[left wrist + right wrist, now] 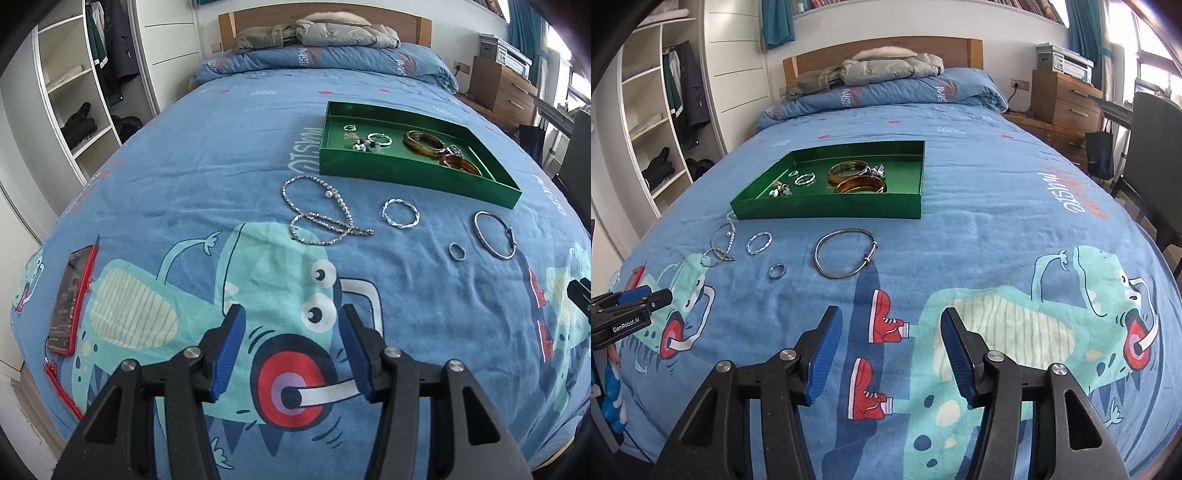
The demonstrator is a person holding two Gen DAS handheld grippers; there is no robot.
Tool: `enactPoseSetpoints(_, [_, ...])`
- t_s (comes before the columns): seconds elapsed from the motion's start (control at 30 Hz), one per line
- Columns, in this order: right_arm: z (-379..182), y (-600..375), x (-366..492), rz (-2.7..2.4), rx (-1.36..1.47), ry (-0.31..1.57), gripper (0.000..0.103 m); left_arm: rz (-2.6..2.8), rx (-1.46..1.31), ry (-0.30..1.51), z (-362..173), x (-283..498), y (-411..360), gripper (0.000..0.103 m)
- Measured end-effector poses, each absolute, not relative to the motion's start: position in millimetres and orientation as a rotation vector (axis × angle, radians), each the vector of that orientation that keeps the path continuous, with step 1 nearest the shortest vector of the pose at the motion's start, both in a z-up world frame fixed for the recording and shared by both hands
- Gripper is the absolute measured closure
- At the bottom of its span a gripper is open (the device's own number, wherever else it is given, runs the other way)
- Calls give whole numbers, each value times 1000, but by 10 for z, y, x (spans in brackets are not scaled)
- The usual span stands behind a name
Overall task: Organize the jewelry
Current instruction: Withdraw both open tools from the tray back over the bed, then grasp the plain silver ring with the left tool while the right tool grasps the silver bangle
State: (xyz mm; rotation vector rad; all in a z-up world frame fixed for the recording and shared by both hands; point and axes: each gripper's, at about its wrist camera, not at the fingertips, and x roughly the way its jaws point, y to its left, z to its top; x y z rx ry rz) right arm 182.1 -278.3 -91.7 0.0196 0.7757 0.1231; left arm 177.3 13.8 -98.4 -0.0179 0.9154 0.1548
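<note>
A green tray (413, 173) (827, 210) lies on the blue bedspread and holds amber bangles (424, 142) (860, 184), a twisted ring and small charms. In front of it on the cover lie a sparkly chain necklace (321, 214) (720, 243), a twisted silver bangle (400, 214) (759, 243), a small ring (457, 252) (776, 270) and a thin silver bangle (495, 234) (846, 256). My left gripper (291, 319) hovers open over the cover, short of the necklace. My right gripper (890, 321) is open with nothing between its fingers, short of the thin bangle.
A phone in a red case (72, 299) with a red cord lies near the bed's left edge. Folded quilt and jackets (886, 70) sit by the headboard. An open wardrobe (74, 92) stands left, a wooden dresser (1067, 99) and chair (1156, 147) right.
</note>
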Motion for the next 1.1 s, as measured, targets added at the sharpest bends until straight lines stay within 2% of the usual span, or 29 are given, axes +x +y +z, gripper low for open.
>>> enactPoseSetpoints(0.1, [-953,-2786,1934,150,50,789,55,114,-24,915,-1004,1796,141,53])
enactPoseSetpoints(0.23, [-984,-2720,2058,177,53,794,57,17,-34,925,-1029,1868,44,53])
enactPoseSetpoints(0.4, [-1003,-2627,2345,222,39,804,69,-156,4,919,-1037,2094,-321,53])
enactPoseSetpoints(0.47, [-1021,-2609,2491,238,33,819,71,-218,24,919,-1054,2199,-460,53])
enactPoseSetpoints(0.93, [-1342,-2430,3247,359,-95,996,73,-340,146,938,-1330,2735,-964,54])
enactPoseSetpoints(1.03, [-1355,-2352,3246,369,-151,994,74,-328,163,923,-1351,2759,-995,69])
enactPoseSetpoints(1.1, [-1372,-2314,3231,382,-185,987,78,-326,163,918,-1354,2760,-1005,83])
